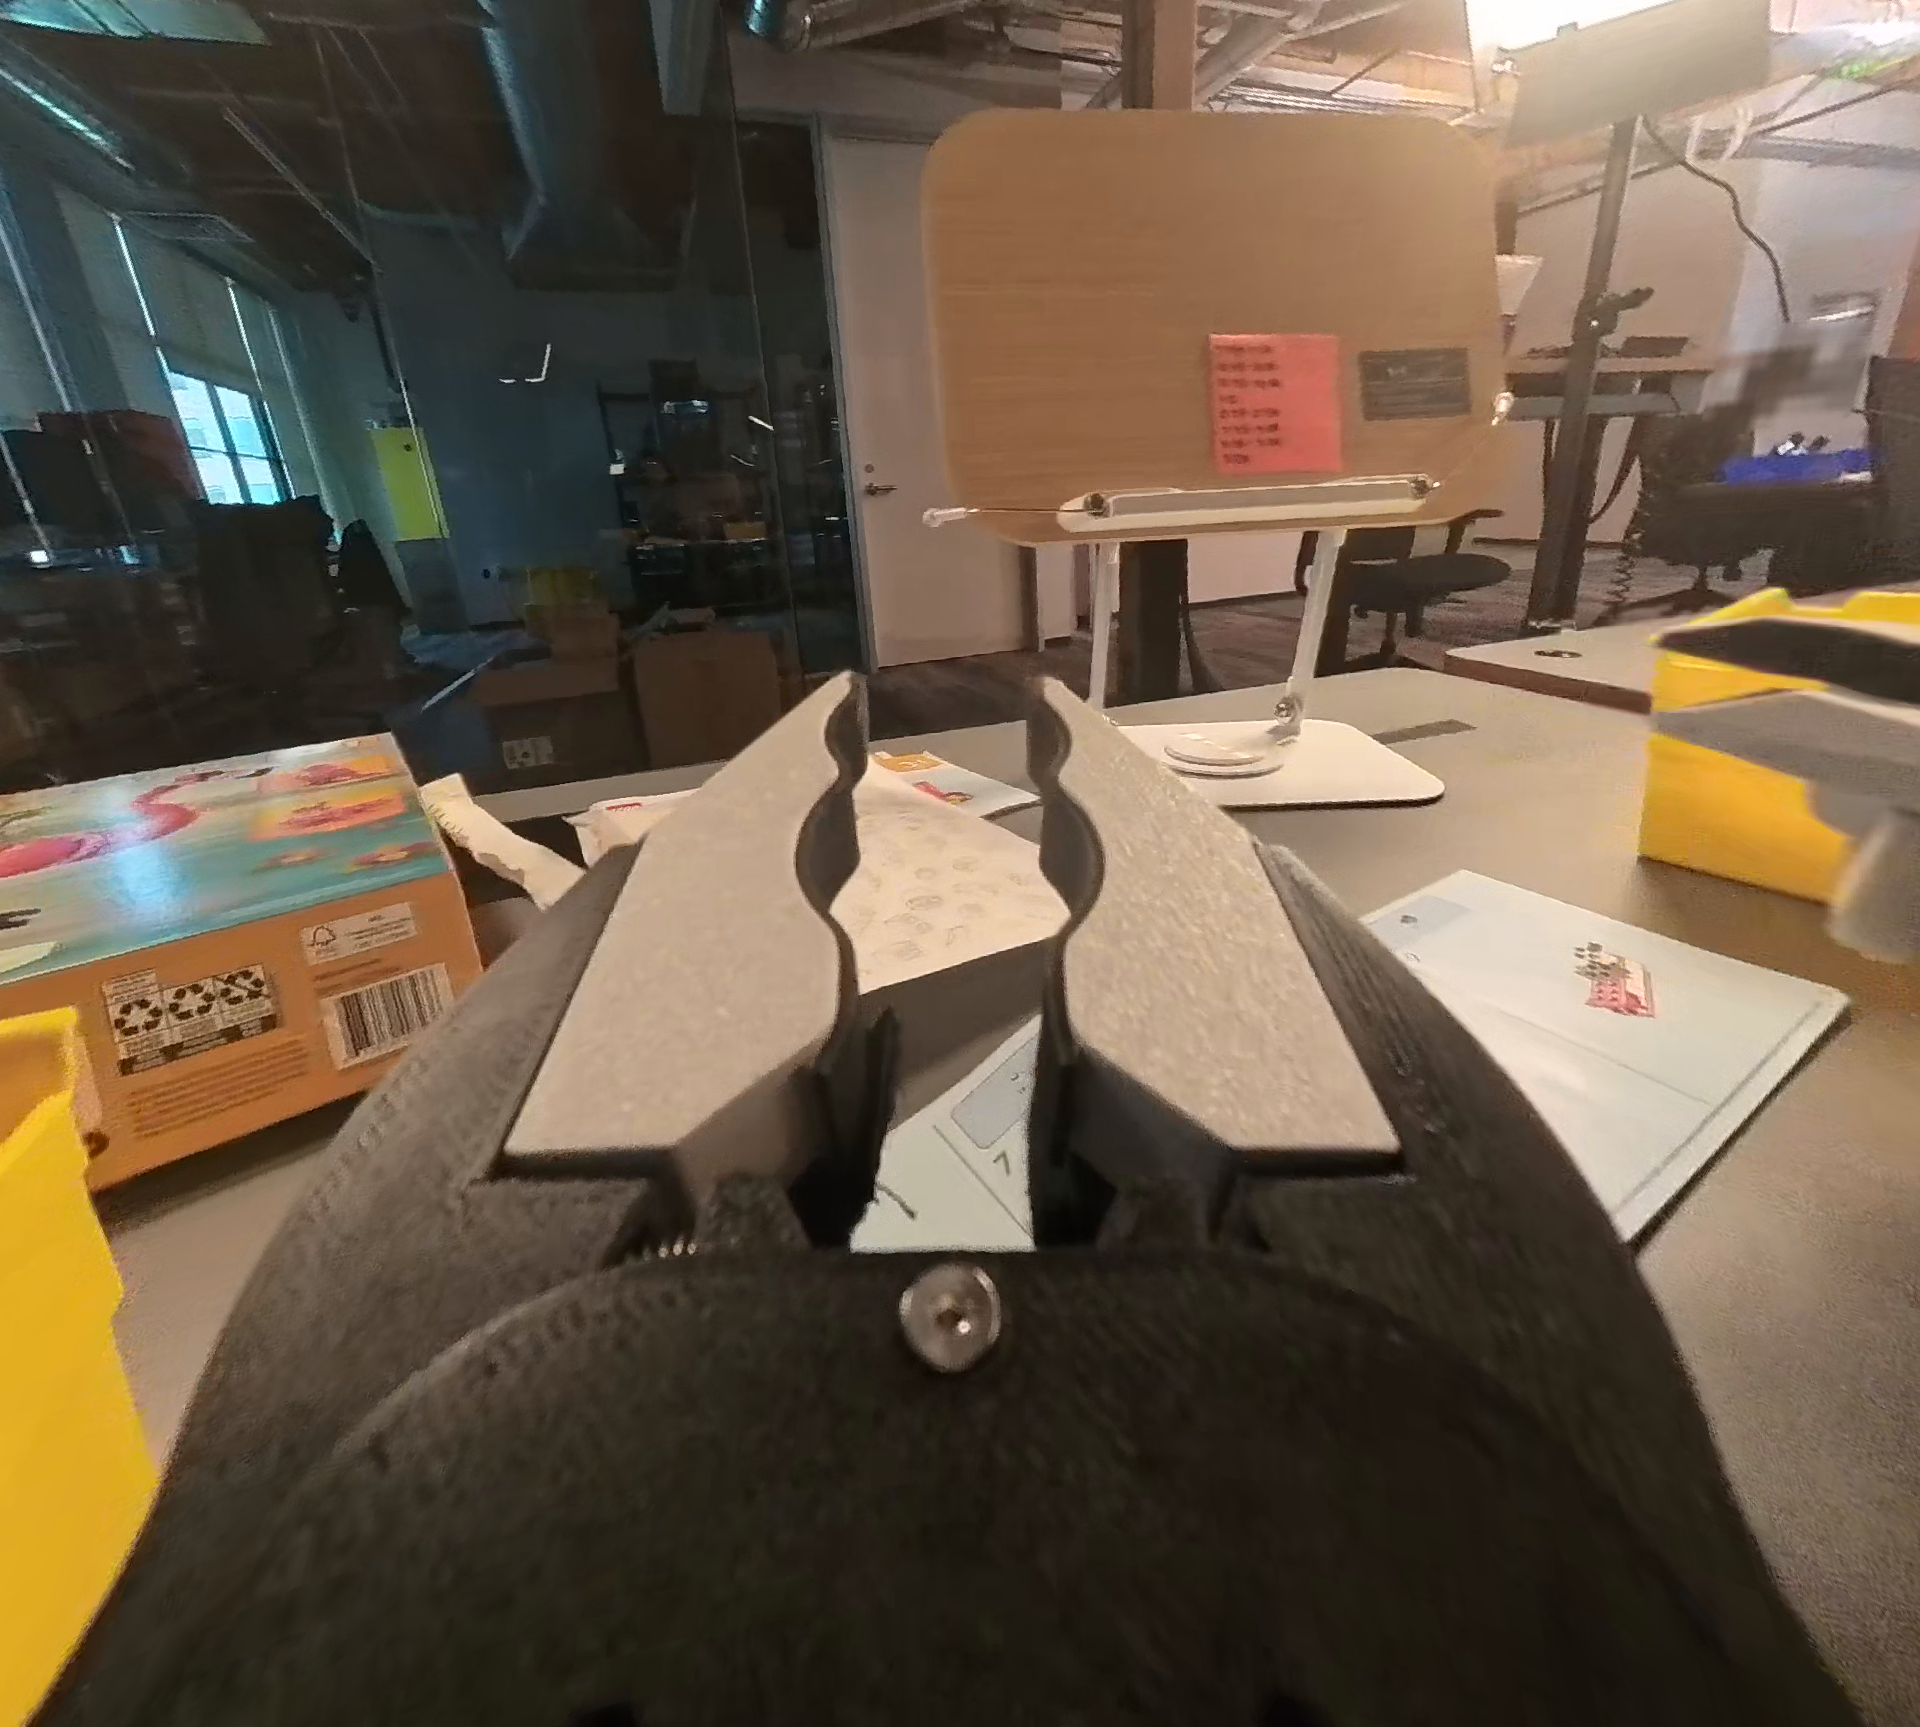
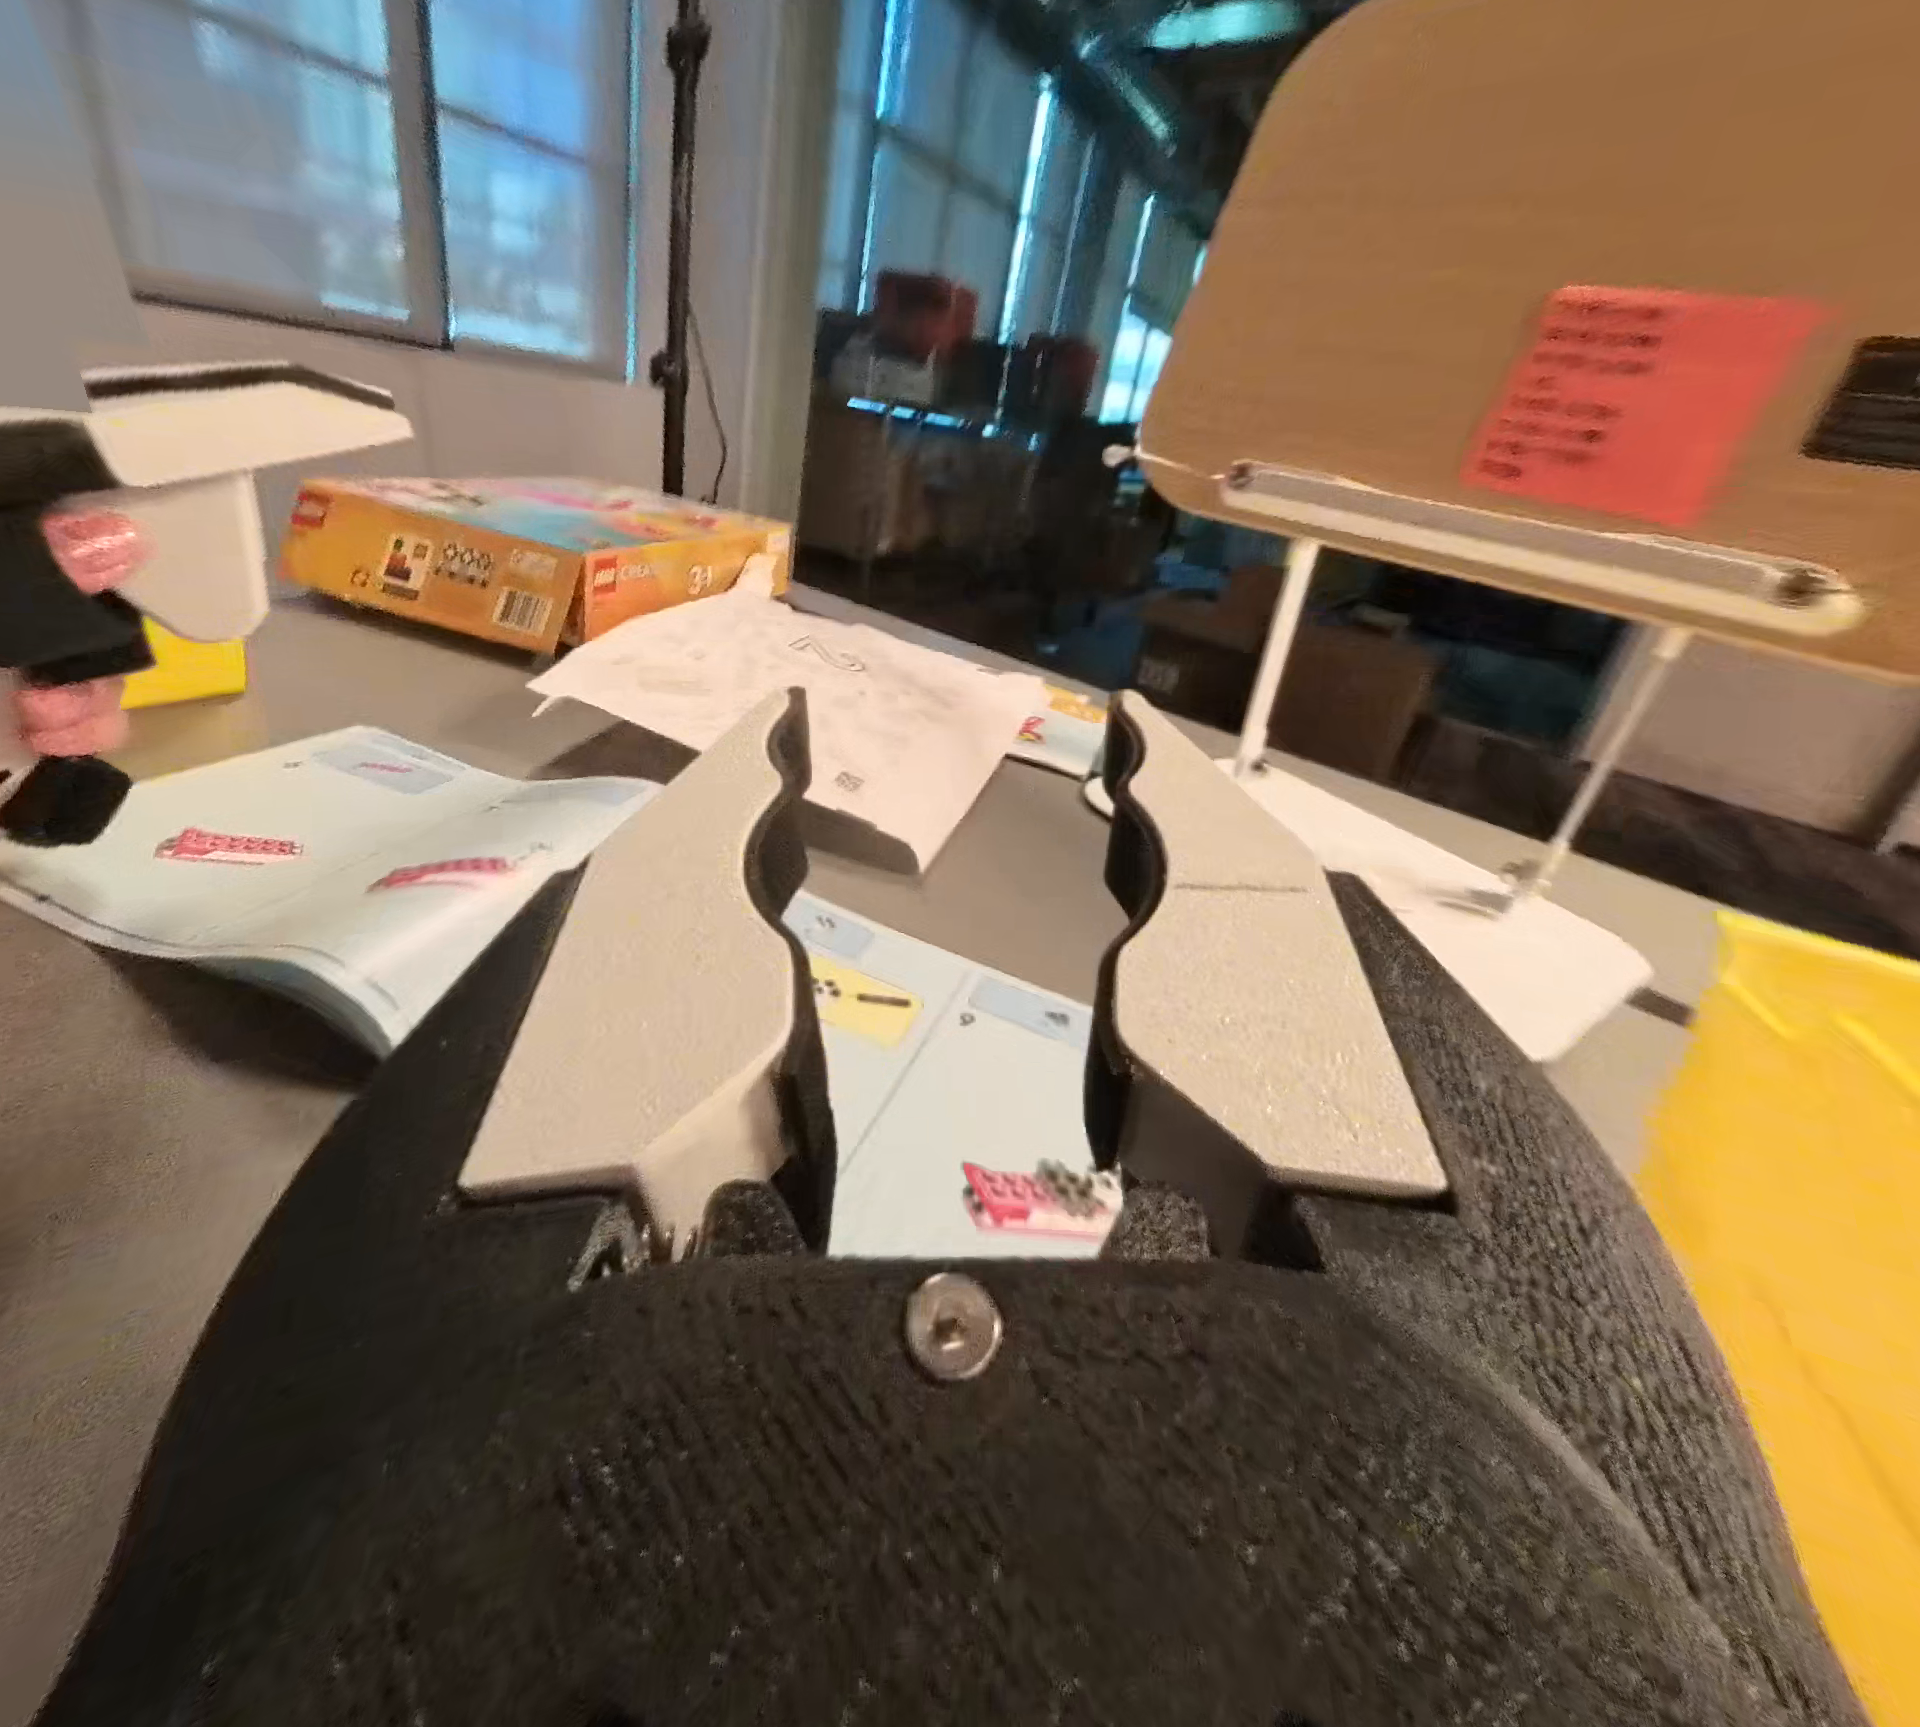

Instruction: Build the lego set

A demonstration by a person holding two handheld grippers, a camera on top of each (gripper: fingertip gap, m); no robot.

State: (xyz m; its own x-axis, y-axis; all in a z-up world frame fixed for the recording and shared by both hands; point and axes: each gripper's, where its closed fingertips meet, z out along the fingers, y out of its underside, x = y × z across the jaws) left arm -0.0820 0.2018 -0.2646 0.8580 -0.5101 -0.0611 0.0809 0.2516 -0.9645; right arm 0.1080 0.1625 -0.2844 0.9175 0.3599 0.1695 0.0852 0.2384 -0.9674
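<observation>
Left gripper (image 1: pixel 945 721), grey wavy-edged fingers on a black body: jaws parted, nothing between the pads, raised above the grey tabletop (image 1: pixel 1558 763). Directly under and ahead of it lies a pale blue open instruction booklet (image 1: pixel 1621 1043), flat on the table, and past the fingertips a crumpled white printed paper bag (image 1: pixel 935 888). Right gripper (image 2: pixel 951 732): jaws wider apart, pads bare, also hanging over the pale blue booklet (image 2: pixel 312 856), whose pages show between its fingers. The white paper bag (image 2: pixel 831 701) sits just beyond its tips. In the right wrist view the left gripper shows at the far left edge with a person's hand (image 2: pixel 73 628) around its black handle. To the left of the bag, an orange and teal cardboard toy box (image 1: pixel 208 929) lies flat. Behind, a wooden-board book stand on a white metal base (image 1: pixel 1205 306) stands upright at the table's far side, bearing a red sticky note (image 1: pixel 1273 401) and a small dark plate beside it. Yellow plastic bins: one (image 1: pixel 1745 784) at right, near the right gripper; another (image 1: pixel 52 1365) at the left edge, close to the camera. Glass partition and office chairs farther back.
</observation>
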